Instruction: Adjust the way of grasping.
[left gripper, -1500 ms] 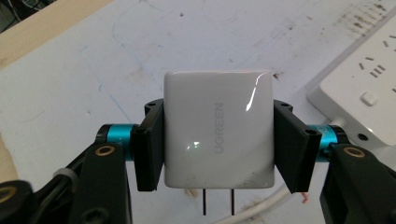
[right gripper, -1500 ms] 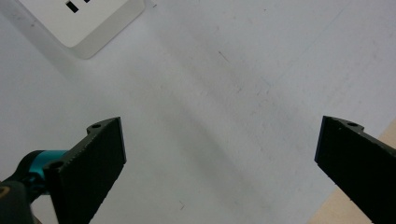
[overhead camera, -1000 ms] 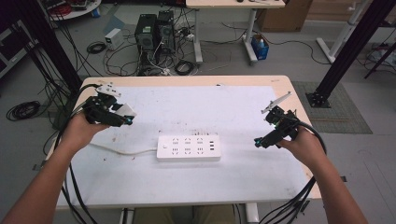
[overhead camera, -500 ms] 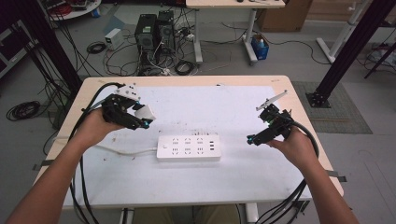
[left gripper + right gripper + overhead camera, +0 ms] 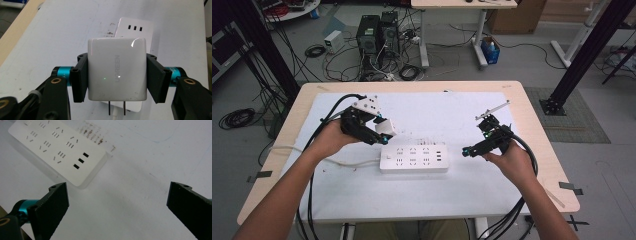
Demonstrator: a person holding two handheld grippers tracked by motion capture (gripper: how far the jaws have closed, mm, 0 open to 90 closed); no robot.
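Observation:
A white power strip [image 5: 414, 158] lies flat in the middle of the white table mat, its cord running off to the left. My left gripper [image 5: 379, 131] is shut on a white plug-in charger [image 5: 385, 128], just above and left of the strip's left end. In the left gripper view the charger [image 5: 117, 72] sits squarely between both pads, two flat prongs pointing down, with the strip [image 5: 132, 28] behind it. My right gripper [image 5: 468, 150] hovers just right of the strip's right end, jaws wide open with nothing between them. The strip's USB end [image 5: 62, 147] lies ahead of it in the right gripper view.
The white mat [image 5: 452, 112] covers most of a wooden table [image 5: 532, 107]. Black cables trail from both grippers over the near edge. Computer towers [image 5: 377, 32], cable tangles and black frame posts stand on the floor beyond the table.
My left gripper has carried the charger right and toward the strip's left end. The right gripper has drifted left, closer to the strip's right end, still open.

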